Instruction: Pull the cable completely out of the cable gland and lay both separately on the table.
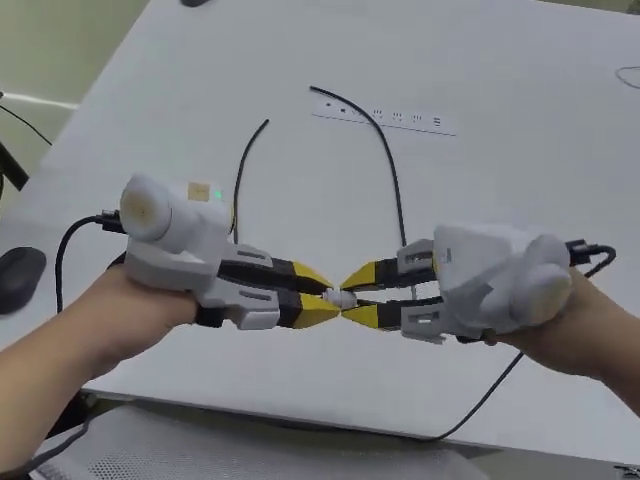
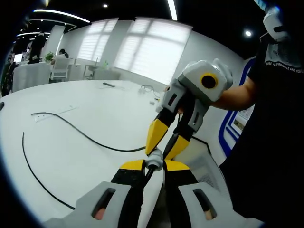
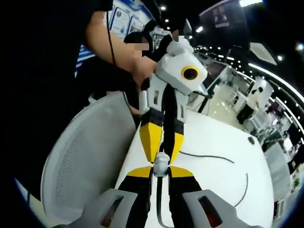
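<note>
A small white cable gland (image 1: 341, 298) hangs above the near table edge between the two gripper tips. My left gripper (image 1: 328, 300) comes in from the left and is shut on the gland (image 2: 154, 161). Facing it tip to tip, my right gripper (image 1: 356, 300) is shut on the black cable just behind the gland (image 3: 161, 164). The cable (image 3: 158, 204) runs back between the right jaws. The rest of the cable (image 1: 390, 170) lies in a curve across the white table (image 1: 500, 90), and it trails over the tabletop (image 2: 85, 135) in the left gripper view.
A second loose black cable (image 1: 245, 160) lies on the table to the left. A white strip with markings (image 1: 385, 117) sits at the far middle. A dark mouse (image 1: 18, 275) is at the left edge. A grey mesh chair (image 3: 85, 156) stands below the near edge.
</note>
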`<state>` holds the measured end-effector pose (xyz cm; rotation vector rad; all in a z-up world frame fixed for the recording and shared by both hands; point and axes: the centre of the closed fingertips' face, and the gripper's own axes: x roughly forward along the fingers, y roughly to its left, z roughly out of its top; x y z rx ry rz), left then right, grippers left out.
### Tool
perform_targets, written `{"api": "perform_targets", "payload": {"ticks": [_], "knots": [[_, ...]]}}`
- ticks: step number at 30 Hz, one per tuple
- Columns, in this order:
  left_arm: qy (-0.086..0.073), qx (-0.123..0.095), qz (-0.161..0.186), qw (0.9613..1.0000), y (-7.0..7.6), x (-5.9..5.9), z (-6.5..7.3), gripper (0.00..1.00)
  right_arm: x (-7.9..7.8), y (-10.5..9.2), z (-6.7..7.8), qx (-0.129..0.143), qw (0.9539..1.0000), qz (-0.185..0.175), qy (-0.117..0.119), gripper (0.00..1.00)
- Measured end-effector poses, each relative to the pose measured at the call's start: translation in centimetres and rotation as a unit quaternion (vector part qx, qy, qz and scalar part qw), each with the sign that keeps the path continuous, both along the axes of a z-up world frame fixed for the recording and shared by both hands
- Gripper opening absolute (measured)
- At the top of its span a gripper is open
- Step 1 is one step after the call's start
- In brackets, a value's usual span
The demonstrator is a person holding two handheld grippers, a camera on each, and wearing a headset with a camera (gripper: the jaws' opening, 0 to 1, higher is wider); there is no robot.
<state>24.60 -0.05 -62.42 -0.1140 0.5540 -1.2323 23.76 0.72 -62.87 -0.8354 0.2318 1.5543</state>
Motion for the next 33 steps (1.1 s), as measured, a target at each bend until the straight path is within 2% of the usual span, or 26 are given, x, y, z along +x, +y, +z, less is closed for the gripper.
{"api": "perform_targets", "payload": {"ticks": [2,6,10,12,18,21,23,26,29,31,33], "knots": [[0.002,-0.002,0.001,1.0000,0.0,0.0,0.0,0.14,-0.1,0.0,0.0,0.003,0.9998,-0.001,-0.020,0.07],[-0.001,-0.004,0.003,1.0000,0.0,0.1,0.2,0.15,0.1,0.0,0.2,0.015,0.9997,-0.015,-0.009,0.08],[-0.003,-0.003,0.004,1.0000,-0.1,0.0,0.2,0.15,0.2,0.0,0.2,0.014,0.9997,-0.020,-0.004,0.08],[-0.001,-0.004,0.005,1.0000,0.0,0.0,0.3,0.15,0.3,0.0,0.3,0.017,0.9995,-0.026,0.007,0.08],[-0.016,0.005,0.002,0.9999,0.3,0.0,0.2,0.15,0.4,0.1,0.7,0.031,0.9977,-0.049,0.034,0.11],[-0.023,0.005,0.002,0.9997,0.5,-0.1,0.3,0.15,0.6,0.0,0.9,0.039,0.9965,-0.063,0.040,0.14],[-0.027,0.007,0.001,0.9996,0.6,-0.1,0.3,0.15,0.7,-0.1,1.2,0.048,0.9949,-0.076,0.047,0.15],[-0.035,0.010,-0.001,0.9993,0.8,-0.1,0.4,0.15,1.1,-0.5,1.3,0.056,0.9887,-0.118,0.074,0.20],[-0.037,0.012,-0.001,0.9993,1.0,0.0,0.4,0.15,1.2,-0.8,1.2,0.057,0.9876,-0.127,0.073,0.21],[-0.041,0.012,-0.002,0.9991,1.2,0.0,0.5,0.15,1.0,-0.8,0.9,0.061,0.9838,-0.146,0.085,0.21],[-0.044,0.012,-0.003,0.9990,1.4,0.1,0.6,0.15,0.7,-0.7,0.4,0.059,0.9819,-0.158,0.086,0.22]]}}
